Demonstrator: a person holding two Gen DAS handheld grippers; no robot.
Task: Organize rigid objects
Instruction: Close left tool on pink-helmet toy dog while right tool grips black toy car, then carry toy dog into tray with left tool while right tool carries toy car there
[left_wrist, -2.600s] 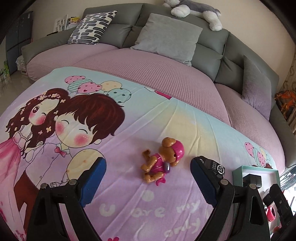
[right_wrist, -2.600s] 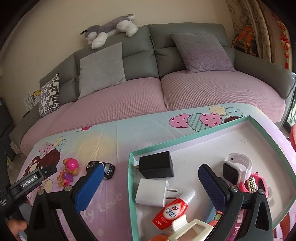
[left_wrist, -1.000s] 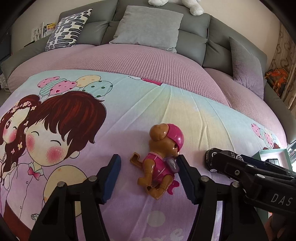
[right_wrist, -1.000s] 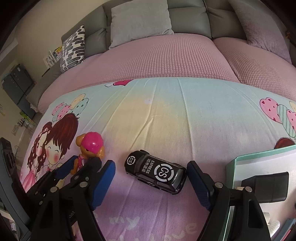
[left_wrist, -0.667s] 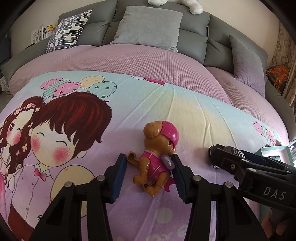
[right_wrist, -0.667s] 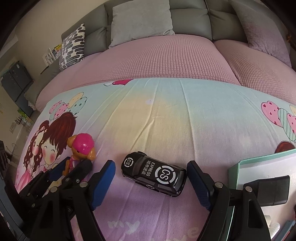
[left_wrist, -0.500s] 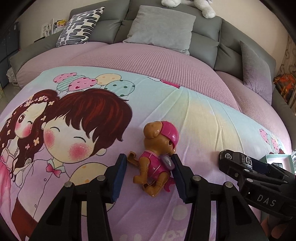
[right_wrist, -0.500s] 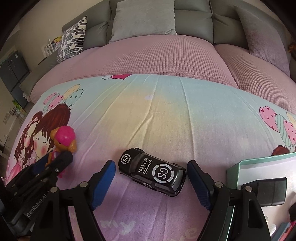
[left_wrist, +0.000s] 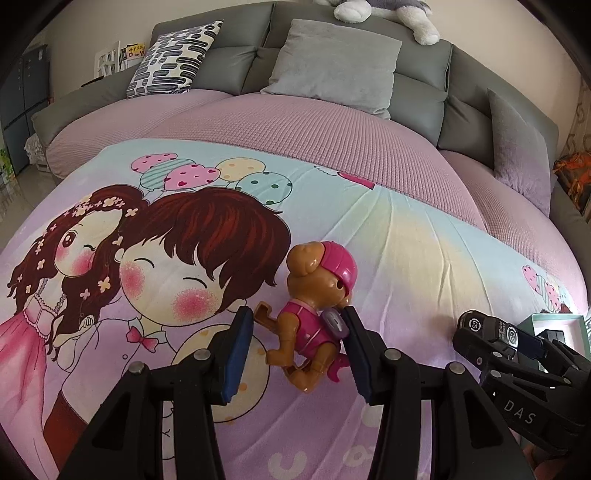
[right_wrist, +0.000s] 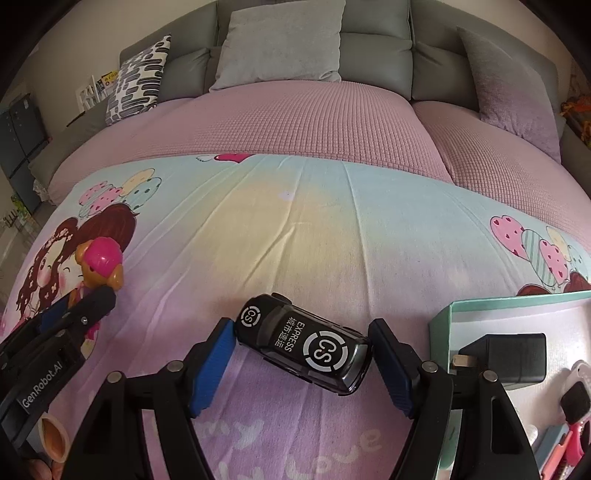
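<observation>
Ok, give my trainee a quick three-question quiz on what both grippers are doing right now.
1. True or false: the left gripper is closed around the toy dog.
2. What sits between the fingers of the right gripper? A) black charger B) toy car C) cushion
3. Fill in: the black charger lies inside the ____.

Key:
1. True; it is lifted off the blanket.
2. B, the toy car.
3. box
</observation>
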